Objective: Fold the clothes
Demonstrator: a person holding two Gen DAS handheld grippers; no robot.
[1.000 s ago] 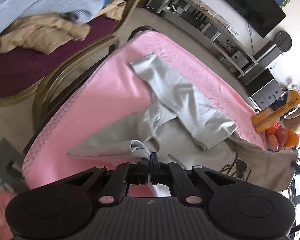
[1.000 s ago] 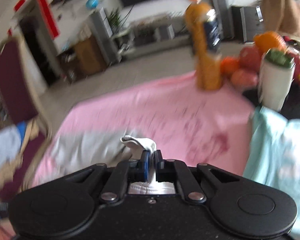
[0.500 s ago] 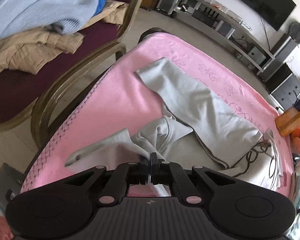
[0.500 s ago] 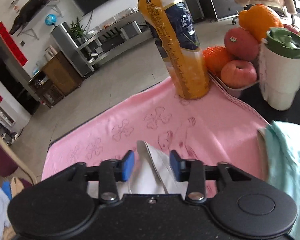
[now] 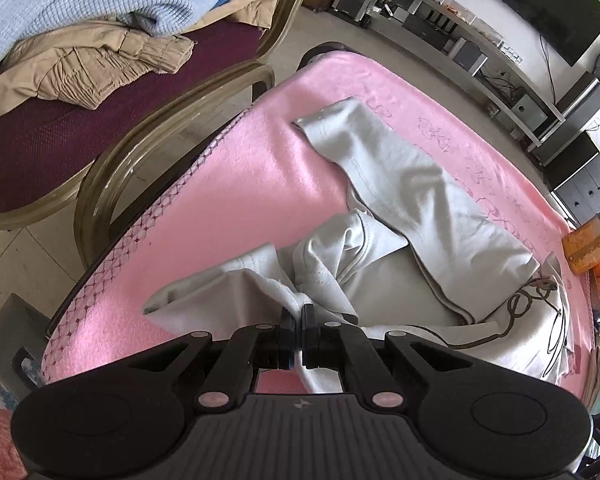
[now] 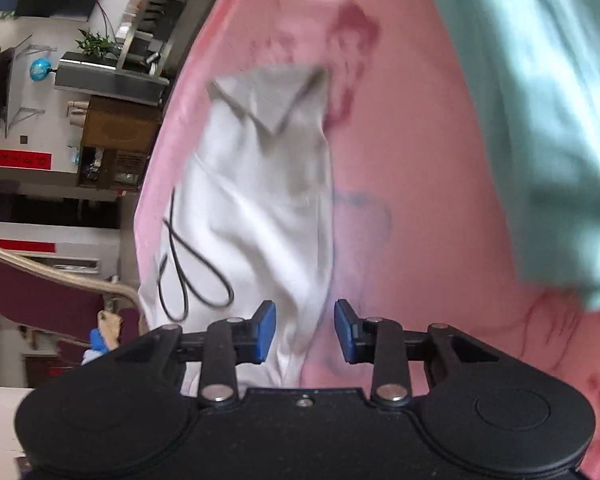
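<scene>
The pale grey cotton garment (image 5: pixel 416 208) with a thin black line print lies crumpled on the pink embroidered cloth (image 5: pixel 260 168) that covers the table, 1 long part reaching toward the table's far corner. The left gripper (image 5: pixel 298 320) is clamped tight on a bunched fold of this garment near the table's near edge. The right gripper (image 6: pixel 305 330) has its blue pads (image 6: pixel 266 330) apart, having just been closing a little, with the garment's edge between them but not pressed, beside a mint green folded cloth (image 6: pixel 540 120).
</scene>
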